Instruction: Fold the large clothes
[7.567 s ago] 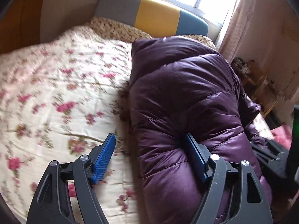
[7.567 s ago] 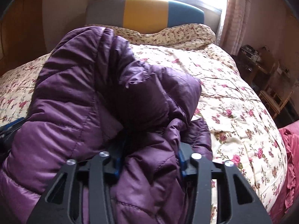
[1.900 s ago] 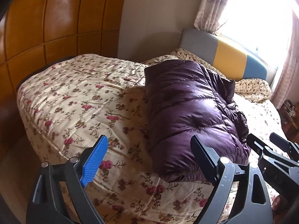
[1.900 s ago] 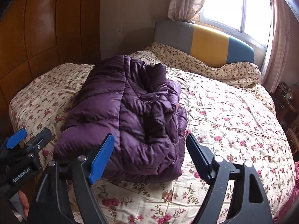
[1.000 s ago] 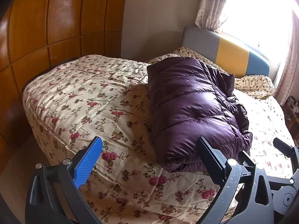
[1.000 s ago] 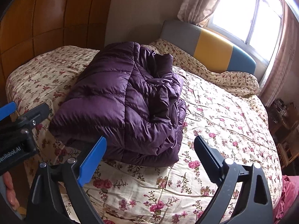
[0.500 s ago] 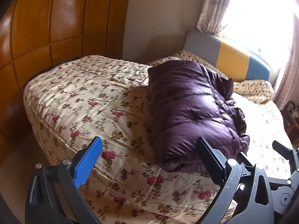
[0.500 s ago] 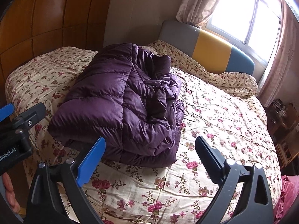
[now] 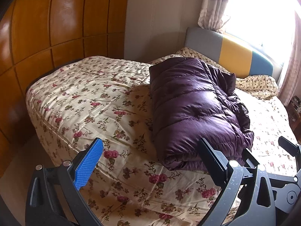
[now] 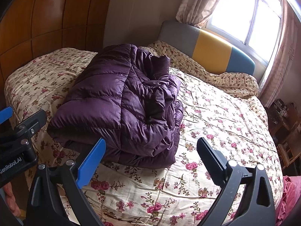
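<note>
A purple puffer jacket (image 9: 195, 109) lies folded in a thick bundle on the floral bedspread (image 9: 90, 101); it also shows in the right wrist view (image 10: 122, 105). My left gripper (image 9: 150, 150) is open and empty, held back from the bed's near edge, short of the jacket. My right gripper (image 10: 150, 148) is open and empty, also short of the jacket's near end. Neither touches the jacket. The left gripper's body shows at the left edge of the right wrist view (image 10: 20, 137).
A wooden wardrobe (image 9: 47, 33) stands left of the bed. A grey, yellow and blue headboard (image 10: 205, 49) sits under the window (image 10: 244, 17). A cluttered side table (image 10: 284, 116) stands right of the bed. Pink cloth (image 10: 289, 197) lies at the lower right.
Both grippers let go of the jacket and pulled back from the bed. In the last half second both views barely shifted. The jacket lies still.
</note>
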Action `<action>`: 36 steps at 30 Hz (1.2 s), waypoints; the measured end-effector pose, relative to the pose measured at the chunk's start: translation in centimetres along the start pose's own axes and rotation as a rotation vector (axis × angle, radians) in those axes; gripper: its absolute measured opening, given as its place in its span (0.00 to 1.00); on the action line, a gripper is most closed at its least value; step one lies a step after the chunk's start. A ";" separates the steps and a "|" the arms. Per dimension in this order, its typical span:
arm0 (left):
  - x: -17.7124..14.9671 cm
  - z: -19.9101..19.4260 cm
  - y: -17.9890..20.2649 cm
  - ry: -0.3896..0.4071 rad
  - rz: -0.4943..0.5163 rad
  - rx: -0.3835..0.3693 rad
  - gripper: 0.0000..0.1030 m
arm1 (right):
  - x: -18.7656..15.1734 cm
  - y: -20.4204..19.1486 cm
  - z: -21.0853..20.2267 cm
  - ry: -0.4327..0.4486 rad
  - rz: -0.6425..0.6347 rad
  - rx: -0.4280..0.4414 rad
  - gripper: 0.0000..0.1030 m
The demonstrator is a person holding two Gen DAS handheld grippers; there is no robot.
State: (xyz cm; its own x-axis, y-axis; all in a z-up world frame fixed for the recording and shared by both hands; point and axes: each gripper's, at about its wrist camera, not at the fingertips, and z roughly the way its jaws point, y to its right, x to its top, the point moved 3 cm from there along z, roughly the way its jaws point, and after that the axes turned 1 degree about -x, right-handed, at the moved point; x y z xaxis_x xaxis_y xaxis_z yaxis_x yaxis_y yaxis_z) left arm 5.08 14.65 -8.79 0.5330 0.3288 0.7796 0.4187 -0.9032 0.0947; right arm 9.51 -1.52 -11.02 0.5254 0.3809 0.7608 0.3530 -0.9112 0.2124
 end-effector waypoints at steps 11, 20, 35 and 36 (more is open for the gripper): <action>0.1 -0.5 0.4 0.008 0.003 -0.014 0.97 | 0.0 0.4 0.2 -0.005 0.011 0.000 0.95; 0.1 -0.6 0.8 0.010 0.012 -0.011 0.97 | 0.0 0.4 0.5 -0.009 0.018 0.002 0.97; 0.0 -0.5 1.5 0.013 0.044 -0.009 0.92 | -0.2 0.8 1.2 -0.020 0.037 -0.003 0.97; 0.0 -0.5 1.6 0.011 0.044 -0.013 0.91 | -0.2 0.8 1.2 -0.019 0.037 -0.005 0.97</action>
State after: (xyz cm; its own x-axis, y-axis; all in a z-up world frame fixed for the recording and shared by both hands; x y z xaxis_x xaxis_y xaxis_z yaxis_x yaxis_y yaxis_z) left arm 5.36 13.09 -8.32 0.5425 0.2859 0.7899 0.3852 -0.9203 0.0686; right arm 10.63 -2.13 -11.70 0.5530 0.3498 0.7562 0.3291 -0.9255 0.1875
